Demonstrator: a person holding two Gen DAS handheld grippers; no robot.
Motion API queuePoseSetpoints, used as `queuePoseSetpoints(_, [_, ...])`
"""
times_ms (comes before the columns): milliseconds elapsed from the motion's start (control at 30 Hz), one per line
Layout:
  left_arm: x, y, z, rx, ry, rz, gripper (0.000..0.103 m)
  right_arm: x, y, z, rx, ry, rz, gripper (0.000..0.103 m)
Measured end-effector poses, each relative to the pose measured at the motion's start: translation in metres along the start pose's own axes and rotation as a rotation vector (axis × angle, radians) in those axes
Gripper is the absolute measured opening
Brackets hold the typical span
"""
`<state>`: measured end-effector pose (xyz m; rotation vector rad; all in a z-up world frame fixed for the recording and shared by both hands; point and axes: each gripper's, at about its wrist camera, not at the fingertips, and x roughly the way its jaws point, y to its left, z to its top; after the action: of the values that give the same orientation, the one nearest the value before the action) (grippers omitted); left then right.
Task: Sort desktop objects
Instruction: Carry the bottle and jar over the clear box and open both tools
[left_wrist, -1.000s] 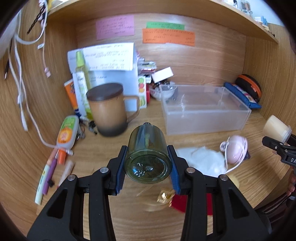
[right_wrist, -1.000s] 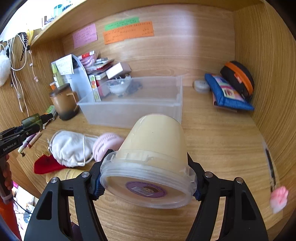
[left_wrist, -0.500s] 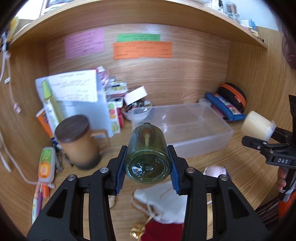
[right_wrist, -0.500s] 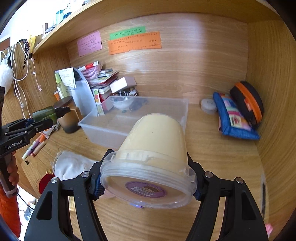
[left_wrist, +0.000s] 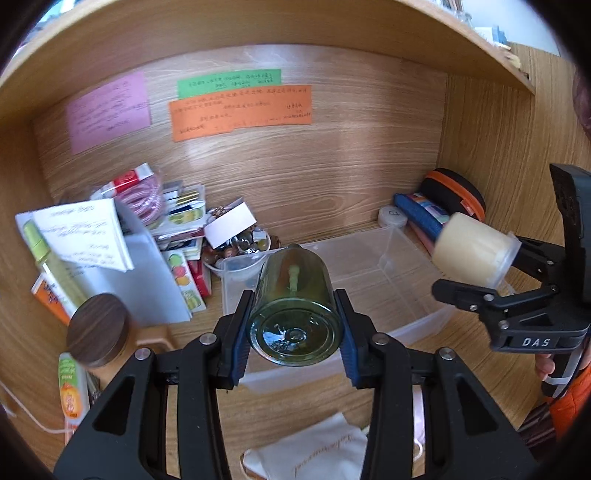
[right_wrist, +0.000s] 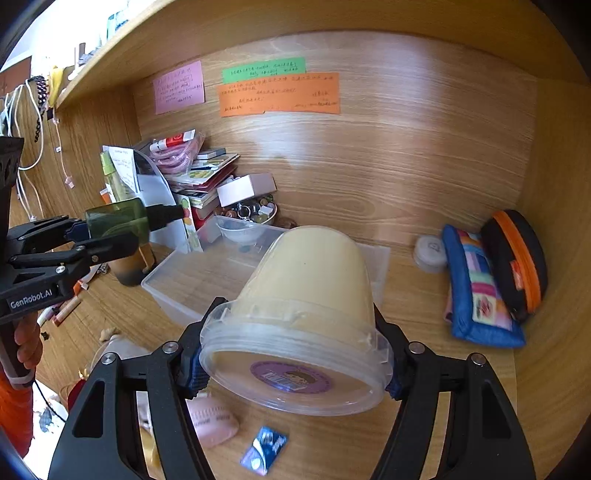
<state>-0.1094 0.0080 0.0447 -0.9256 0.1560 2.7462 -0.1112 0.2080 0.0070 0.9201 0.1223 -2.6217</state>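
Left tool (left_wrist: 294, 334) clenched on a dark green translucent glass bottle (left_wrist: 293, 308), held in the air over the clear rectangular plastic bin (left_wrist: 388, 266). Right tool (right_wrist: 295, 363) gripping a cream-filled clear plastic tub (right_wrist: 306, 306) — also above that bin. Beneath, a wood-grain counter (right_wrist: 436, 321) in a wooden alcove; pink, green and orange paper notes (left_wrist: 240, 107) stuck to the back wall.

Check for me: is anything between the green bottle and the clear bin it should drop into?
Nothing visible. The green bottle, clamped in the left gripper, is held over the clear bin, which has no lid. A small bowl sits at its back left corner.
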Motion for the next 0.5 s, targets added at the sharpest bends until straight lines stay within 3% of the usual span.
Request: queuePoseSetpoints(500, [0.073, -0.004, 0.006, 0.011, 0.15, -0.06, 0.041, 0.076, -0.013, 0.012, -0.053, 0.151, 0.01, 0.067])
